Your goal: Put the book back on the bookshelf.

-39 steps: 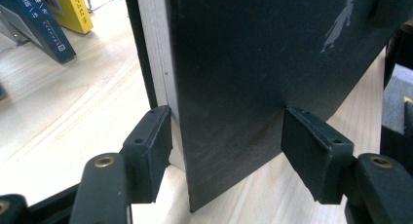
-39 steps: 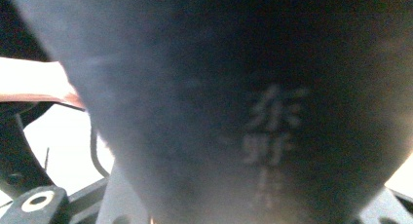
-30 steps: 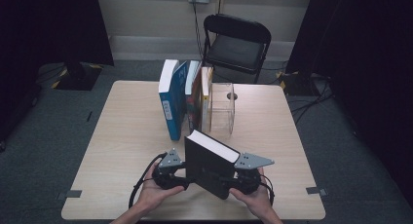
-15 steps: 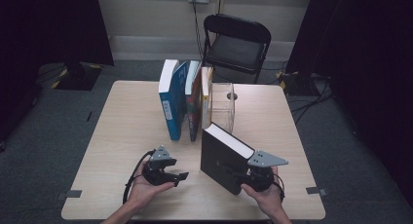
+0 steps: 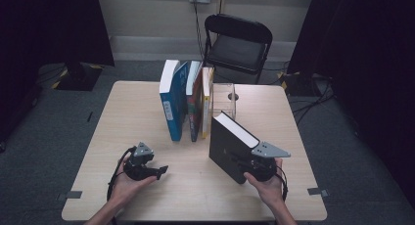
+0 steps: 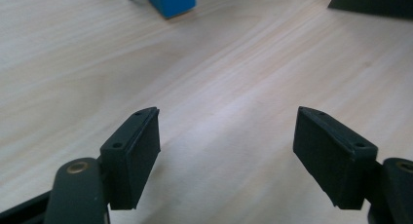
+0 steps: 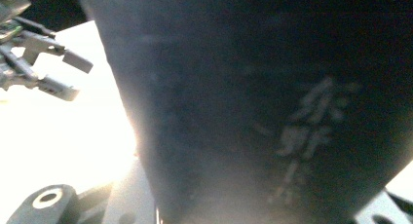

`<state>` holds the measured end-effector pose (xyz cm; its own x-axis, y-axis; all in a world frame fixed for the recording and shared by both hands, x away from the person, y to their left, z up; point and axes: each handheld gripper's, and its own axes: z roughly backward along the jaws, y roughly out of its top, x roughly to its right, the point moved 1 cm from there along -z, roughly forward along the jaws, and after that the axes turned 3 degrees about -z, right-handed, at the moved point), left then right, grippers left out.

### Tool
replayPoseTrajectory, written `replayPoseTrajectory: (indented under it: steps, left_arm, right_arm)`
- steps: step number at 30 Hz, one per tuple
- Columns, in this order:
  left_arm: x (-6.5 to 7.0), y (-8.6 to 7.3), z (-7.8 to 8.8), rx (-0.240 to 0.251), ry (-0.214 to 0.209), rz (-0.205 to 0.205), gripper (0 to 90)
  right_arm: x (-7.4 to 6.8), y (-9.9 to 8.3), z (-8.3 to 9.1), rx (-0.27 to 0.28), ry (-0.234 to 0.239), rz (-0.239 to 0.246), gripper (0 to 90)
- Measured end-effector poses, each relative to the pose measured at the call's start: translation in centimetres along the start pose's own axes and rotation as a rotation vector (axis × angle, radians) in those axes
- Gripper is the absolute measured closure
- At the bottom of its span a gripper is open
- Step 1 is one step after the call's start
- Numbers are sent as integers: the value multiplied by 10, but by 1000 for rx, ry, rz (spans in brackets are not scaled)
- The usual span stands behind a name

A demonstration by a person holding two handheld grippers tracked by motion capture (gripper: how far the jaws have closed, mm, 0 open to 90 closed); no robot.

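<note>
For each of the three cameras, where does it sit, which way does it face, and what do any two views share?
High view: above the person's table edge, facing forward and down; table, both hands, left gripper, right gripper on the black book.
Left gripper view: on the left gripper, facing the tabletop between open jaws; blue book beyond.
Right gripper view: on the right gripper, close against the black book.
Shared: black book, in high and right gripper views.

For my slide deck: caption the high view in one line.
Right gripper grips a black hardcover book upright beside shelved books; left gripper open.
</note>
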<state>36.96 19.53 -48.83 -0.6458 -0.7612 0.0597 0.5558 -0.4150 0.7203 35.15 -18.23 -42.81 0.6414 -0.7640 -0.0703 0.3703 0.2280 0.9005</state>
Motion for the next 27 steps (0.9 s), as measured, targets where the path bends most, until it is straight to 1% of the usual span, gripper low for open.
replayPoseTrajectory:
  steps: [2,3,4,6,7,8,11,12,14,16,18,20,21,23,25,27]
  left_arm:
    - [0,0,-3,-11,-6,-1,255]
    - [1,-1,-5,-10,-17,-10,252]
    - [0,-1,-6,-13,-18,-15,241]
    - [-1,-1,-8,-26,-4,-8,240]
    - [-1,-1,-9,-37,7,2,232]
    - [-1,-2,-10,-48,19,0,231]
    - [-3,-3,-10,-46,24,-4,224]
    - [-3,-3,-10,-42,34,-5,228]
    - [-2,-4,-12,-41,51,-19,222]
    - [-1,-3,-14,-47,71,-47,200]
    - [0,-4,-15,-44,74,-48,177]
    - [-1,-4,-16,-36,75,-61,160]
    - [-1,-5,-17,-19,69,-62,153]
    - [-3,-6,-17,-10,66,-72,146]
    - [-3,-6,-18,4,59,-65,145]
    - [-4,-8,-19,20,66,-73,144]
  right_arm:
    - [4,2,-4,5,-7,-5,538]
    - [5,2,-6,6,-13,-9,539]
    - [9,3,-9,7,-13,-13,538]
    - [13,5,-13,9,-20,-21,538]
    - [16,6,-15,8,-20,-28,538]
    - [18,7,-16,10,-24,-31,538]
    - [22,6,-19,21,-34,-44,538]
    - [23,6,-20,22,-33,-48,538]
    - [24,6,-21,25,-38,-47,538]
    - [25,6,-23,32,-47,-38,538]
    - [25,6,-25,35,-57,-32,538]
    - [24,6,-26,42,-64,-27,537]
    - [24,6,-26,43,-65,-26,537]
    - [25,5,-26,44,-61,-28,537]
    - [25,3,-25,46,-58,-38,534]
    - [24,3,-25,45,-53,-33,530]
